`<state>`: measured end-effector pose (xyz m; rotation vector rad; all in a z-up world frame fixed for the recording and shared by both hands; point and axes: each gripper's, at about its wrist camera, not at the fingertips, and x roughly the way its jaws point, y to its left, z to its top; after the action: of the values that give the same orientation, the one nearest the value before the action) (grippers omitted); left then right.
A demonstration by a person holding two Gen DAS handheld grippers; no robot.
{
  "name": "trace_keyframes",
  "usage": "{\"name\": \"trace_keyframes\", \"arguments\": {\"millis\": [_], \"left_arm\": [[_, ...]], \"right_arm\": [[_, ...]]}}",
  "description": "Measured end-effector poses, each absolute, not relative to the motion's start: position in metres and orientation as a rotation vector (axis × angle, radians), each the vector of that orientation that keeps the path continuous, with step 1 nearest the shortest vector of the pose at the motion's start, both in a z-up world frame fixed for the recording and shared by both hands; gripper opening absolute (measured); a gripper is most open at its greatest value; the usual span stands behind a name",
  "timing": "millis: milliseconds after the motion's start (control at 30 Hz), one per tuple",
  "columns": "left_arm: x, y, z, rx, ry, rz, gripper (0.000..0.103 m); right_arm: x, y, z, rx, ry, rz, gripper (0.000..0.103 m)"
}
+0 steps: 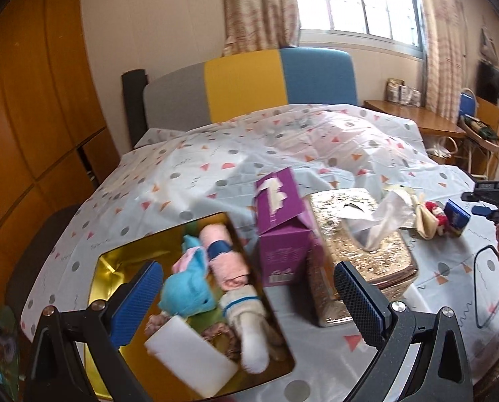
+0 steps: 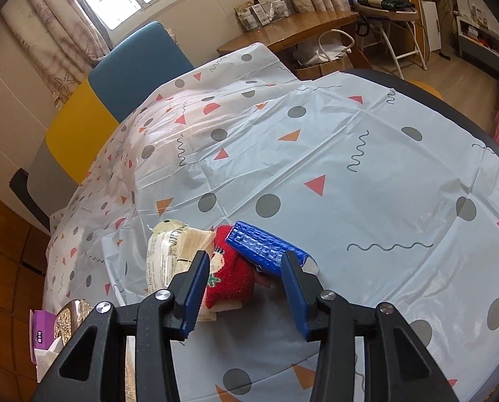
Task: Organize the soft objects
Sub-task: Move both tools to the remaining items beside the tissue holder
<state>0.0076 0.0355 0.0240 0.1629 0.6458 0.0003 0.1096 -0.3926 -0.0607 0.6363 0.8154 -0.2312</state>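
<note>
- Left gripper (image 1: 246, 288): its two blue-padded jaws stand wide apart with nothing pressed between them, hanging above the open gold metal tin (image 1: 115, 264).
- The tin lies directly below and ahead of this gripper on the pale plastic tablecloth printed with grey dots and pink and orange triangles (image 1: 182, 181); its long axis runs away from the gripper, up and to the left in the left wrist view.
- Counted in the tin: one blue plush toy (image 1: 185, 288), one pink rolled towel with a blue band (image 1: 222, 251), one cream sock with blue stripes (image 1: 249, 331) and one white foam block (image 1: 189, 348). The towel and sock lie roughly along the tin's length.
- Just beyond the gripper's right finger stand two tissue boxes: one purple carton (image 1: 282, 234), tilted, and one gold embossed box (image 1: 359, 241) with a tissue sticking up.
- Right gripper (image 2: 246, 264): jaws partly open, holding nothing. They straddle one red fuzzy sock with a white figure (image 2: 229, 274), which lies on the cloth between the tips.
- Touching the sock on the far right lies one blue textured pack (image 2: 266, 244), its long axis slanting from upper left down to the right fingertip.
- To the left lies one cream printed packet (image 2: 165, 258).
</note>
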Motion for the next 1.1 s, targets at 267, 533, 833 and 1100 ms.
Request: {"name": "trace_keyframes", "arguments": {"millis": [267, 533, 833, 1100], "left_arm": [[0.013, -0.003, 0.037, 0.199, 0.604, -0.119, 0.103], [0.034, -0.058, 0.060, 0.159, 0.568, -0.339, 0.103], [0.089, -0.123, 0.044, 0.114, 0.768, -0.432, 0.103], [0.161, -0.173, 0.011, 0.137, 0.934, -0.332, 0.103]], "right_arm": [[0.107, -0.395, -0.057, 0.663, 0.798, -0.229, 0.045], [0.099, -0.415, -0.066, 0.739, 0.819, -0.313, 0.045], [0.099, -0.418, -0.069, 0.798, 0.830, -0.289, 0.044], [0.099, -0.417, -0.065, 0.823, 0.818, -0.243, 0.045]]}}
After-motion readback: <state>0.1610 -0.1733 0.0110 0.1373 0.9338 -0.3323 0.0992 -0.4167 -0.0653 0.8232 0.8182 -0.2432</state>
